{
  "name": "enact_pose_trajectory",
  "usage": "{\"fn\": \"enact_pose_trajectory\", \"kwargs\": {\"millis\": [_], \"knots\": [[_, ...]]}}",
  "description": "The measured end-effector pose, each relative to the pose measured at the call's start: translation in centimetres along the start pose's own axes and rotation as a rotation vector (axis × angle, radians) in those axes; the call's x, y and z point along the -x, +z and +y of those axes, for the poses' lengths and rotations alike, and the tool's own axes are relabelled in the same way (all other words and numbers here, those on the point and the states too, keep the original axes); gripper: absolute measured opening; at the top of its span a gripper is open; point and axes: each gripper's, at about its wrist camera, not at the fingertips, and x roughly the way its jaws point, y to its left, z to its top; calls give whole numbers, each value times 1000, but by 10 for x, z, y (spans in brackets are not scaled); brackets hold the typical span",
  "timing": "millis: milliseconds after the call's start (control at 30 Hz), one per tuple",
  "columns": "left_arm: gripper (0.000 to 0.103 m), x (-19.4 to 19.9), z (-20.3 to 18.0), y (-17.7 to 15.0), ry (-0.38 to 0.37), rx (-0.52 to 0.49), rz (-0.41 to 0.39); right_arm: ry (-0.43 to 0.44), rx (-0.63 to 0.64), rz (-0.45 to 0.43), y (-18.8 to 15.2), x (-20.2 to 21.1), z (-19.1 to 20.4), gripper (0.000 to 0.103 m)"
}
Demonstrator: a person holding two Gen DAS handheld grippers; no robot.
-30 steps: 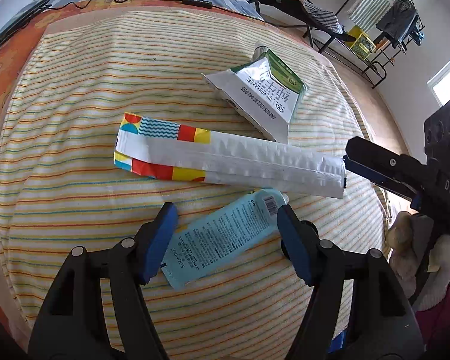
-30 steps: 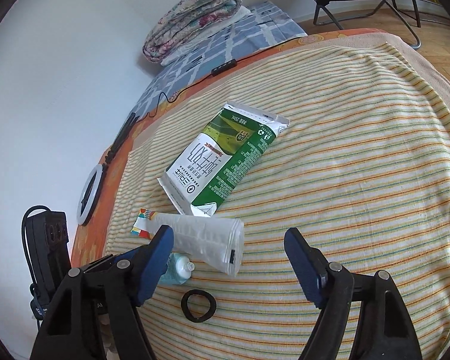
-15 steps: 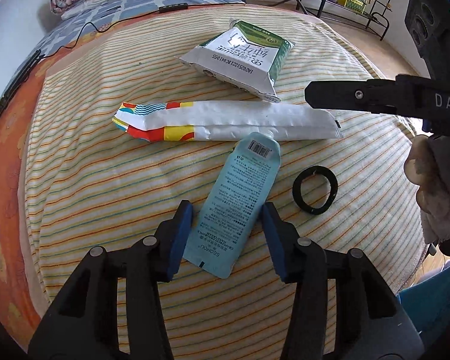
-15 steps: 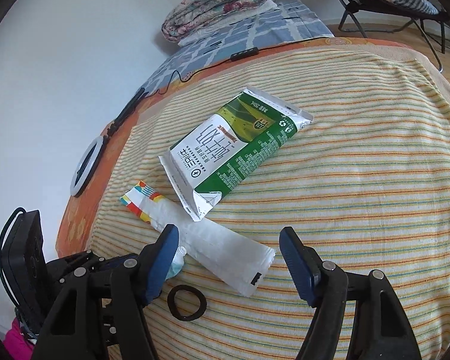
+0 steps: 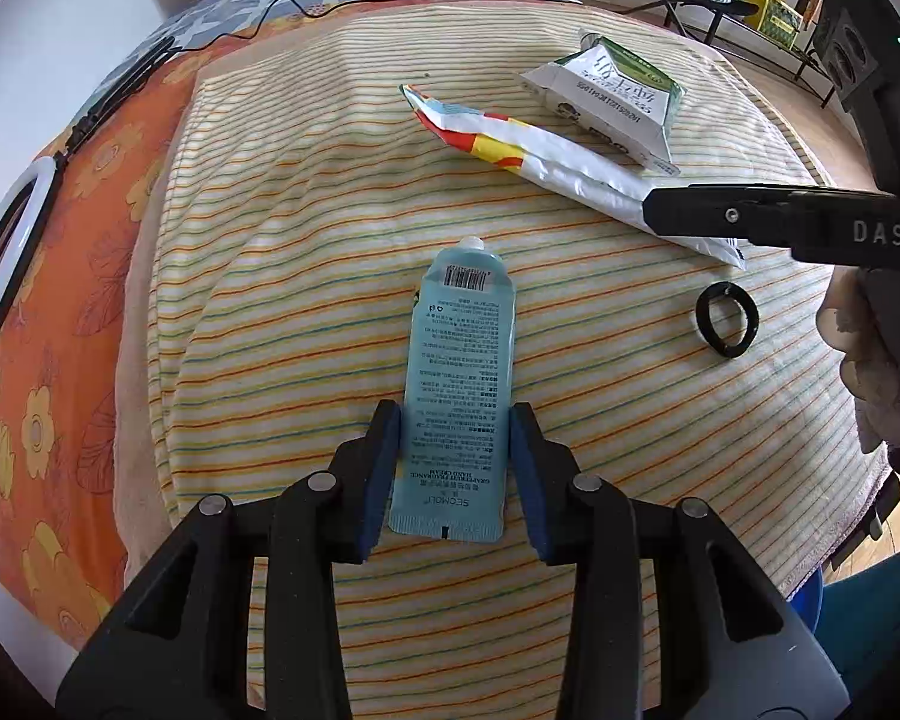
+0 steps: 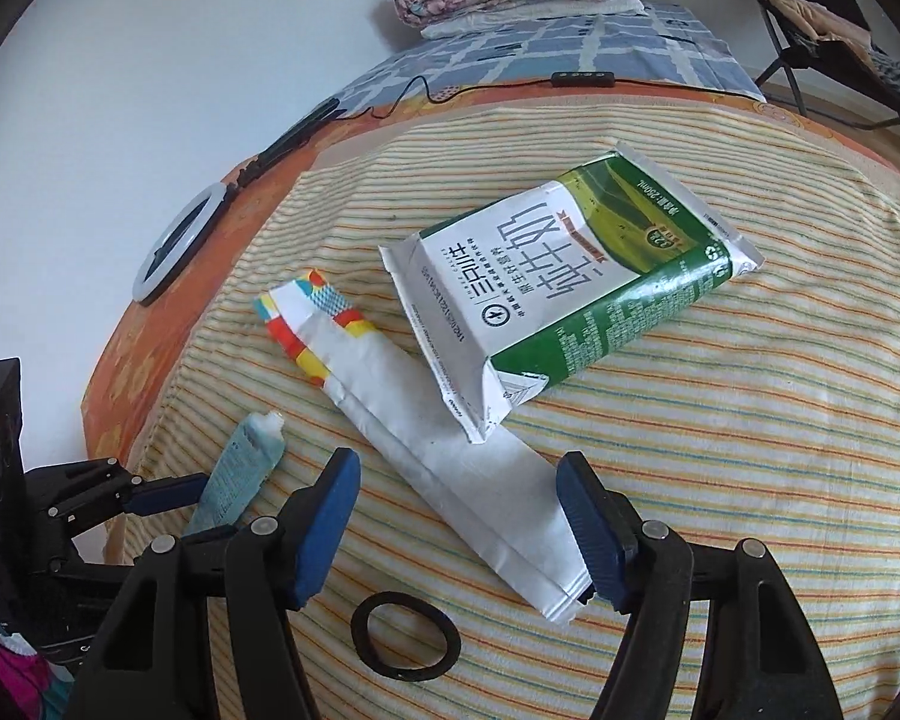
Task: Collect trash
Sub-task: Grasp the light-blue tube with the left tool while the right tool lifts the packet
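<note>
A: What changed just now?

B: The left tongs (image 5: 455, 450) were spread wide around the blue tube (image 5: 459, 384); now their pads sit against its near end, pinching it flat on the striped bed cover (image 5: 282, 312).

A: So that piece is ready to lift?

B: Likely. The right tongs (image 6: 459, 531) have moved in, spread, straddling the near end of the white wrapper (image 6: 450, 468); the milk carton (image 6: 564, 294) lies farther off.

A pale blue squeeze tube (image 5: 459, 372) with black print lies on a cream bedspread (image 5: 270, 300) striped orange, yellow and green. A white foil wrapper (image 6: 450, 462) has red-yellow-blue ends; the flattened carton (image 6: 564, 288) is green-and-white.
</note>
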Motion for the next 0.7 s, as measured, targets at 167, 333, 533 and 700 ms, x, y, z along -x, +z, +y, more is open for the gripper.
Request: {"fn": "enact_pose_trajectory", "kwargs": {"millis": [167, 333, 533, 700], "knots": [[39, 5, 9, -12, 3, 4, 0, 132, 9, 40, 2, 2, 18, 71], [58, 2, 10, -10, 22, 14, -17, 18, 79, 28, 6, -13, 38, 70], [36, 1, 15, -1, 21, 38, -30, -39, 143, 9, 8, -30, 57, 60], [36, 2, 18, -2, 21, 47, -41, -71, 167, -15, 16, -34, 69, 60]]}}
